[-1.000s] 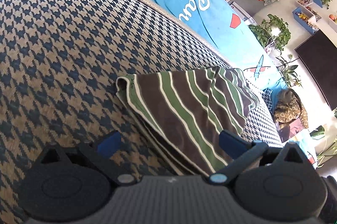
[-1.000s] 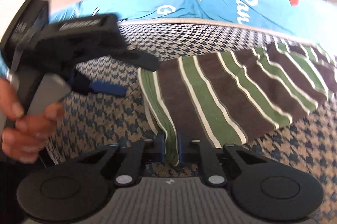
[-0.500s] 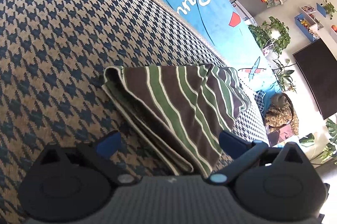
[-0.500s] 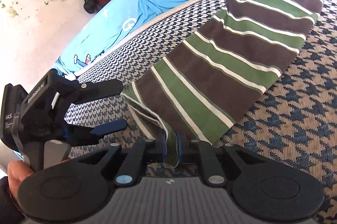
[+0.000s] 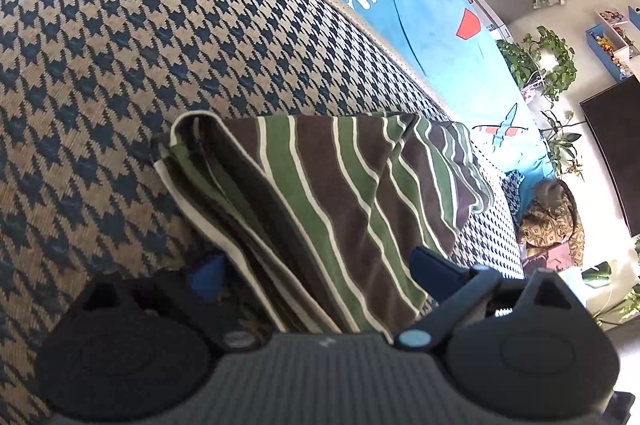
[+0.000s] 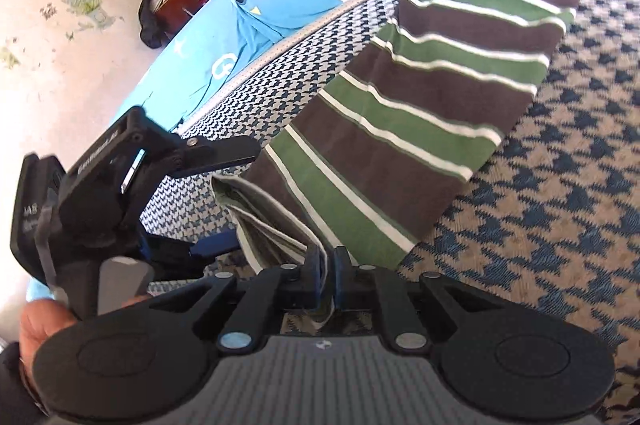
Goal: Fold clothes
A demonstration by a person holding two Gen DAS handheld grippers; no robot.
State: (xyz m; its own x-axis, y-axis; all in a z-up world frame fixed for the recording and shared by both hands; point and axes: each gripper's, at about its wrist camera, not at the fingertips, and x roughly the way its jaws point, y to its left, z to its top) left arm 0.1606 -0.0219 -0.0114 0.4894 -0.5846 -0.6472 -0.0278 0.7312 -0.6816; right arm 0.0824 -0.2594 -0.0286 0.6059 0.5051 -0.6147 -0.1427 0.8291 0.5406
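Striped shirt (image 5: 336,209), brown and green with thin white lines, lies folded on the houndstooth cover (image 5: 100,57), straight ahead of both tools. The right gripper (image 6: 326,265) is clamped on the stacked edge nearest it. The left gripper (image 5: 320,269) is spread wide, one blue pad on each side of the shirt's near end, and its lower finger (image 6: 212,245) sits just beside the folded layers. A hand (image 6: 44,321) holds its handle. Beyond the shirt spreads a blue sheet (image 5: 400,5) with white script I can only partly read, "Ban". Past it stand potted plants (image 5: 540,61) and a dark screen (image 5: 616,149).
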